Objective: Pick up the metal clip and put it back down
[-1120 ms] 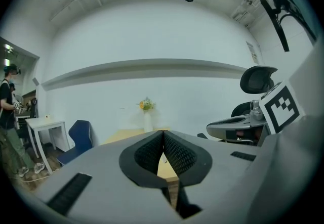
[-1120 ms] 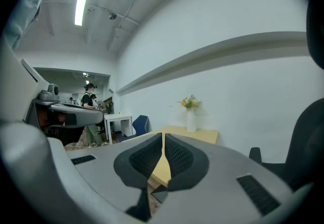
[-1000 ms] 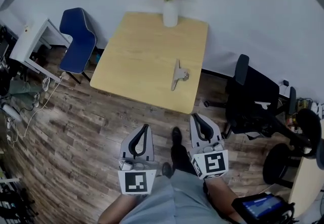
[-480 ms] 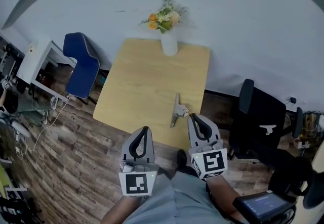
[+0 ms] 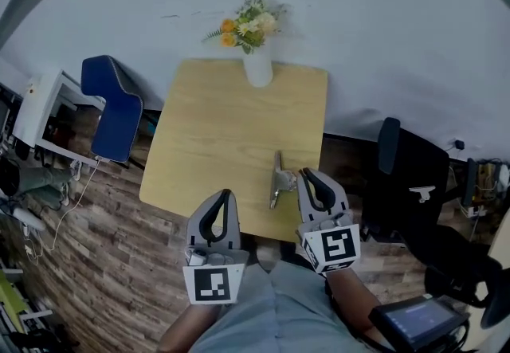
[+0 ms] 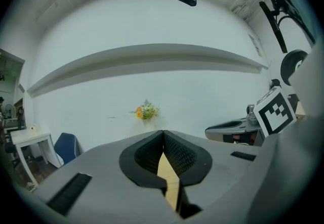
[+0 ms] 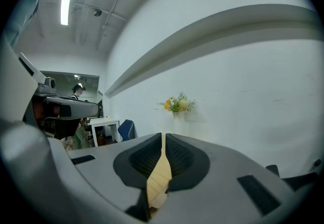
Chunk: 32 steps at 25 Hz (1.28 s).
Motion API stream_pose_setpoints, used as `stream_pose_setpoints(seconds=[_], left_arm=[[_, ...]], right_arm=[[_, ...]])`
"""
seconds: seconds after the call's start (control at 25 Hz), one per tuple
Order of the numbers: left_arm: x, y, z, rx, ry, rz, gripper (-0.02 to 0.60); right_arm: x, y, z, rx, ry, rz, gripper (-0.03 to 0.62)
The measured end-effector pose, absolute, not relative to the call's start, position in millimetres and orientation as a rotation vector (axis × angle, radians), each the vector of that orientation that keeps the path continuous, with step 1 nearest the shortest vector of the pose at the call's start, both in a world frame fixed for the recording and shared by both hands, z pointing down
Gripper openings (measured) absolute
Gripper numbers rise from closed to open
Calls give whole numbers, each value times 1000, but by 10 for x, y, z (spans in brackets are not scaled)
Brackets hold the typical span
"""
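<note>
We hold both claws over the near edge of the table (image 5: 223,136). The left gripper (image 5: 226,195) and the right gripper (image 5: 304,174) each have their pads drawn together at the tips, with nothing held. In the gripper views only a sliver of tabletop shows behind the pads.

The metal clip (image 5: 277,180) lies flat near that edge, right of the table's middle and just beside the right gripper's tip. We cannot tell whether they touch.

The only print we can make out is the black-and-white square pattern on each cube. A vase (image 5: 257,71) of flowers stands at the table's far edge. The screen (image 5: 414,321) right of the table is too blurred to read.
</note>
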State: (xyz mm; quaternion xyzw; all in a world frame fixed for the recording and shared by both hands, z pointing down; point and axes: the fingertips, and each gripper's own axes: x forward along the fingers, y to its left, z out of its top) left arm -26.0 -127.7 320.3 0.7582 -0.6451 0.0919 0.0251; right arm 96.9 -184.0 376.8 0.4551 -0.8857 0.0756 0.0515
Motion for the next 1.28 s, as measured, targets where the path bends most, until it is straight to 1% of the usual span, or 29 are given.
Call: stream_pose_setpoints(seconds=[0.24, 0.4, 0.44, 0.52, 0.8, 1.0, 1.28], left_arm=[[-421, -1579, 3545, 2327, -1880, 318, 18], [-484, -1690, 3931, 2286, -1786, 377, 18], [-496, -1718, 4043, 2275, -1762, 397, 18], [-520, -1789, 4272, 2258, -1716, 439, 18], [-565, -1921, 5000, 2175, -1588, 534, 18], [-619, -1914, 5275, 2134, -1540, 554, 18], [-711, -1955, 5390, 2125, -1528, 560, 18]], right_arm=[[900, -2043, 4263, 1435, -2586, 358, 51], [835, -2101, 4704, 1434, -2514, 461, 52], [831, -2118, 4827, 1438, -2492, 489, 59], [824, -2170, 5075, 1442, -2451, 543, 99], [790, -2204, 5838, 1407, -2341, 710, 106], [707, -2161, 6112, 1385, -2296, 777, 106], [635, -2239, 6170, 1386, -2291, 794, 106]])
